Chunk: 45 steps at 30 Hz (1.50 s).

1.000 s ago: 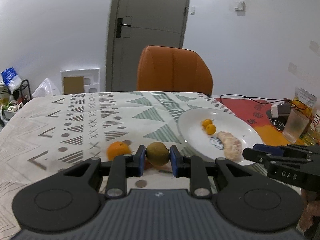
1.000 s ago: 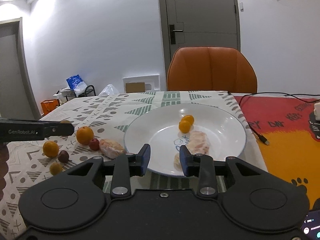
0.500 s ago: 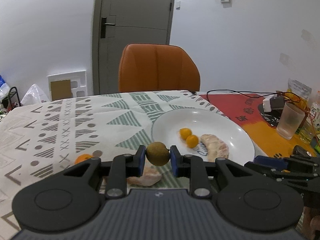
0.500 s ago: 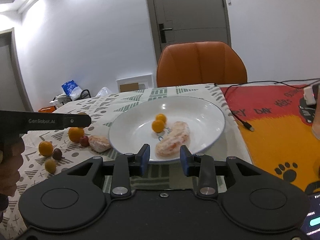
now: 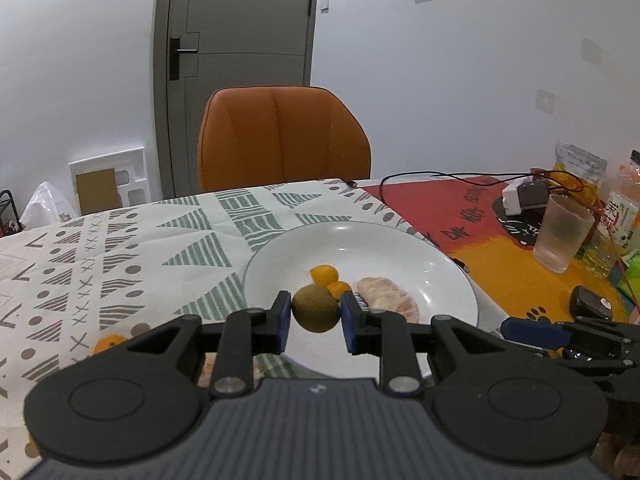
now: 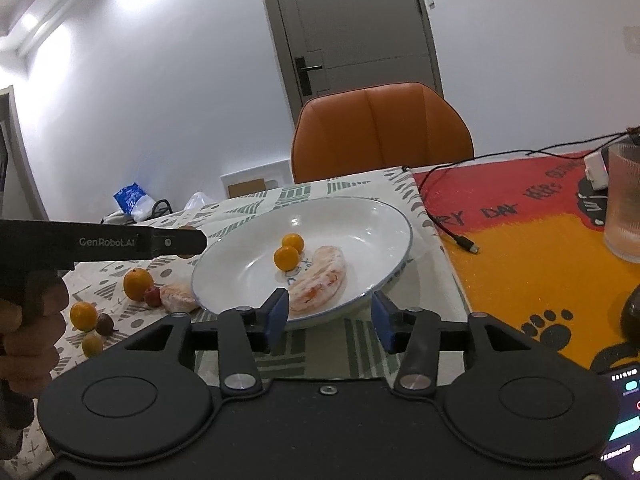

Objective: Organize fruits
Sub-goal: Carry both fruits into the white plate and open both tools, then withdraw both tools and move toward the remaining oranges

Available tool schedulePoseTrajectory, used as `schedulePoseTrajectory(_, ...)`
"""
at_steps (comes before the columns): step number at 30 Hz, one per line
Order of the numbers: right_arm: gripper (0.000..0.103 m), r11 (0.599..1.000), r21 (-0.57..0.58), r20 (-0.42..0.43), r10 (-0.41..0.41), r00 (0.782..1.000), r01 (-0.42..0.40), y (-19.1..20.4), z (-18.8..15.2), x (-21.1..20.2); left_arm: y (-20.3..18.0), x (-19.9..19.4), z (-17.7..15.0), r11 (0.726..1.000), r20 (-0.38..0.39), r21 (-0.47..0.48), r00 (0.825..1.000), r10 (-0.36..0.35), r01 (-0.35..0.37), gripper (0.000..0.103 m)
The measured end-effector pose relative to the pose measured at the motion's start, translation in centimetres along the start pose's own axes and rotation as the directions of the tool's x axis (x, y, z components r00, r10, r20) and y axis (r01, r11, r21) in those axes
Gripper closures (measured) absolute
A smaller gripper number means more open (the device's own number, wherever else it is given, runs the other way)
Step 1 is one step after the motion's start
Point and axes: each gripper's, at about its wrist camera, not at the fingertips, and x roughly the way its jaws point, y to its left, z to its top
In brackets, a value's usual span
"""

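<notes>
Your table (image 5: 120, 240) has a white plate (image 5: 400, 248) on it, near its middle. On the plate lie a peeled piece (image 6: 320, 280) and two little oranges (image 6: 290, 252). More fruit (image 6: 138, 284) waits on the cloth, left of the plate. Your left gripper (image 5: 316, 314) pinches a green-brown fruit (image 5: 315, 313) and holds it at the plate's near edge. I think you are bringing it over to put down. Next, I think you should move it above a bare spot, lower it, then spread the jaws gently so it does not roll. Your right gripper (image 6: 326, 318) has just been opening, and nothing is between its jaws.
</notes>
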Motion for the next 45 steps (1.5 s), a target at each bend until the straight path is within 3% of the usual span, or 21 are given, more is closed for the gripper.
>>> schedulePoseTrajectory(5,0.041,1.0,-0.003,-0.002,0.003,1.0,-0.003,0.3,-0.2,0.1,0.3,-0.4,0.1,1.0,-0.012,-0.013,1.0,0.011,-0.012,0.072)
schedulePoseTrajectory(8,0.033,1.0,-0.005,0.005,0.003,1.0,-0.003,0.7,-0.1,0.1,0.9,-1.2,0.0,0.999,-0.005,-0.015,0.999,0.044,-0.044,0.058)
schedulePoseTrajectory(10,0.025,1.0,-0.004,0.012,-0.004,1.0,0.004,1.0,-0.1,0.1,1.4,-1.8,-0.1,0.997,0.002,-0.023,0.998,0.068,-0.068,0.041)
schedulePoseTrajectory(13,0.015,1.0,-0.012,0.028,-0.015,0.999,0.016,1.4,0.0,-0.1,2.6,-2.8,-0.4,0.994,0.016,-0.048,0.995,0.1,-0.099,0.028)
schedulePoseTrajectory(21,0.0,1.0,-0.01,0.037,0.01,0.999,-0.009,2.5,0.2,-0.1,5.4,-5.1,-0.9,0.981,0.034,-0.094,0.985,0.172,-0.168,0.022)
schedulePoseTrajectory(38,0.0,0.997,-0.047,0.013,0.058,0.998,-0.058,6.5,0.0,0.3,10.1,-9.3,-3.1,0.95,0.044,-0.172,0.961,0.273,-0.262,0.018)
schedulePoseTrajectory(45,0.0,0.995,-0.061,0.004,0.083,0.997,-0.083,7.9,-0.1,0.5,11.6,-10.7,-4.1,0.938,0.062,-0.207,0.953,0.295,-0.277,0.01)
